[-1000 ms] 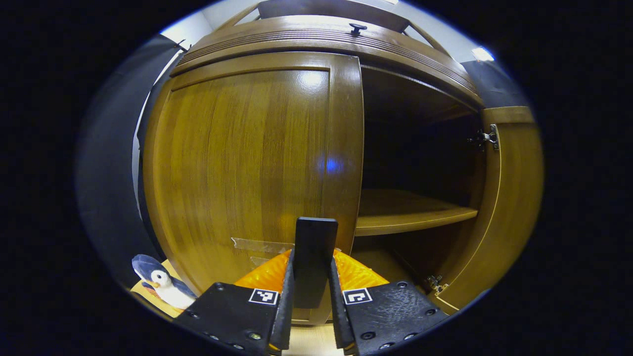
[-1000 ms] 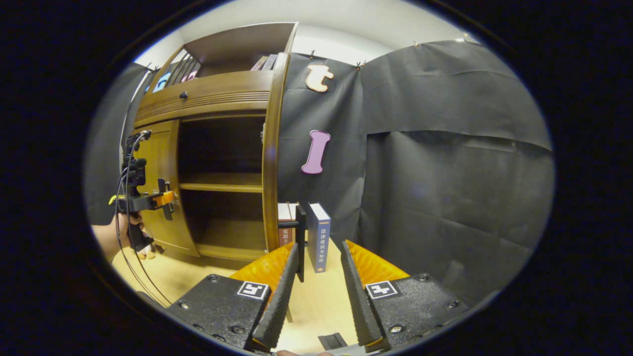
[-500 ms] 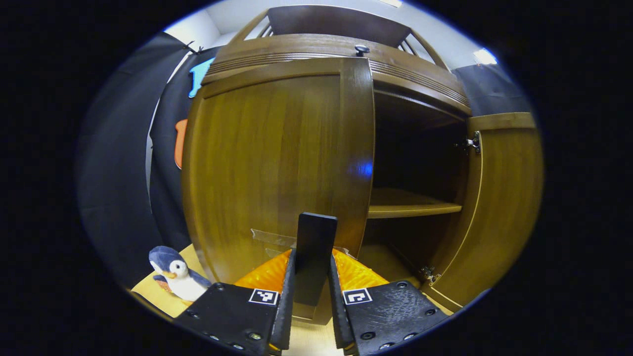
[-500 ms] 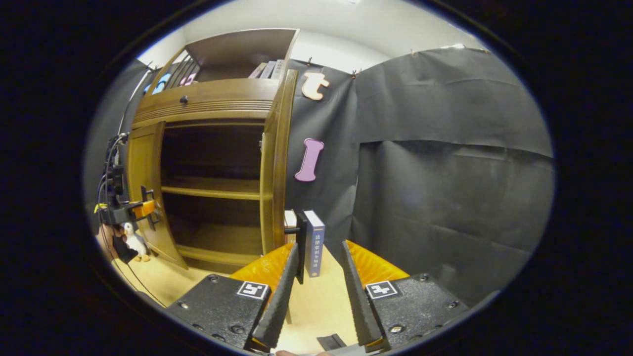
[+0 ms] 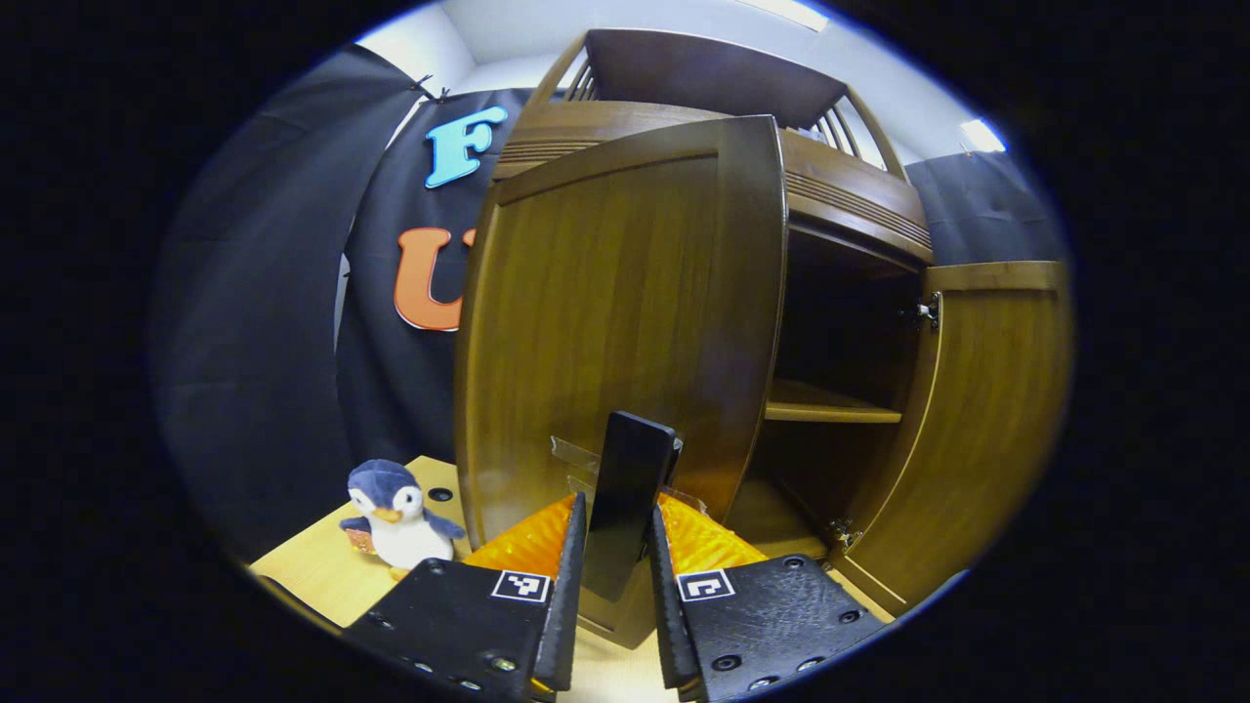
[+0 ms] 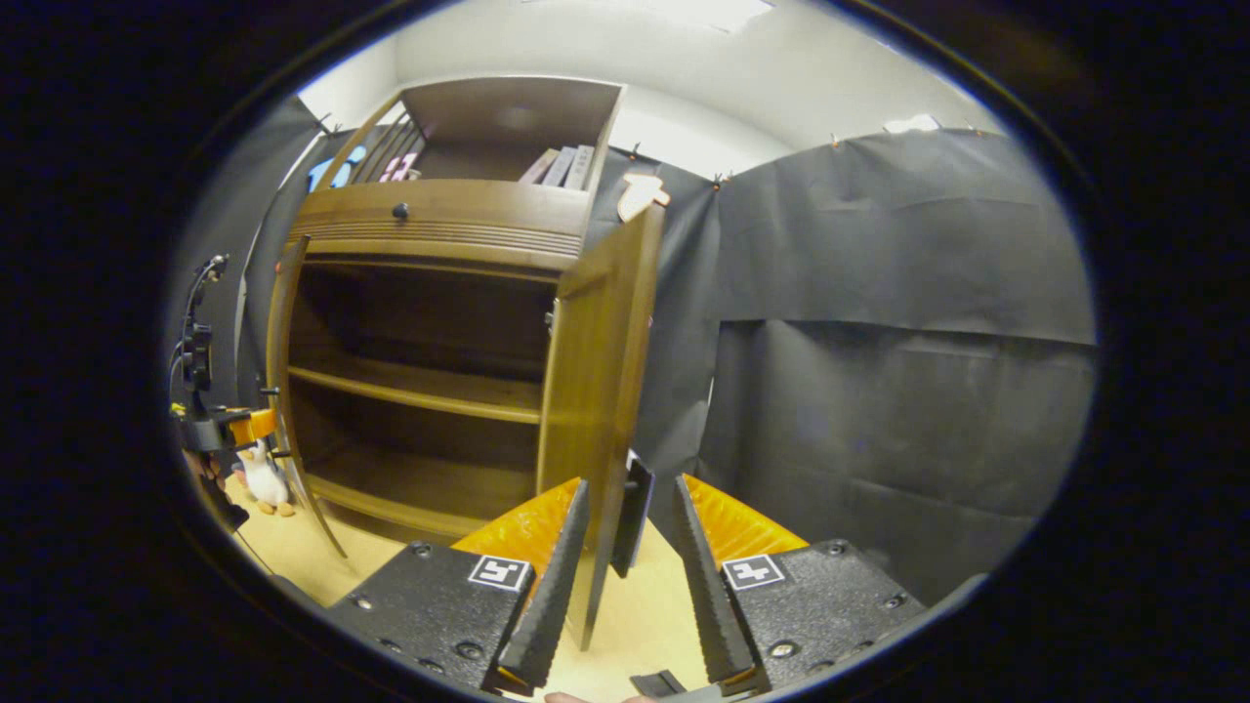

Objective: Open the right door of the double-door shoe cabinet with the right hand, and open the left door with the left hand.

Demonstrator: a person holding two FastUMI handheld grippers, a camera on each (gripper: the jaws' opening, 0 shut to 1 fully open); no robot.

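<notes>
The left hand-held gripper (image 5: 613, 596) is clamped on the black handle (image 5: 627, 498) of the left door (image 5: 625, 322). The right hand-held gripper (image 6: 625, 576) stands apart around the right door (image 6: 596, 391) edge and its handle (image 6: 633, 513). Both doors stand open on the desk (image 6: 645, 615). Beyond, the cabinet's shelves (image 6: 420, 391) look bare, though dim; books (image 6: 562, 166) lean in the top compartment.

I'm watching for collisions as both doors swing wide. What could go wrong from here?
The left door, pulled by the left gripper clamped on its handle, may sweep into the plush penguin beside it. The right gripper sits open around the right door, which could drift back.
</notes>
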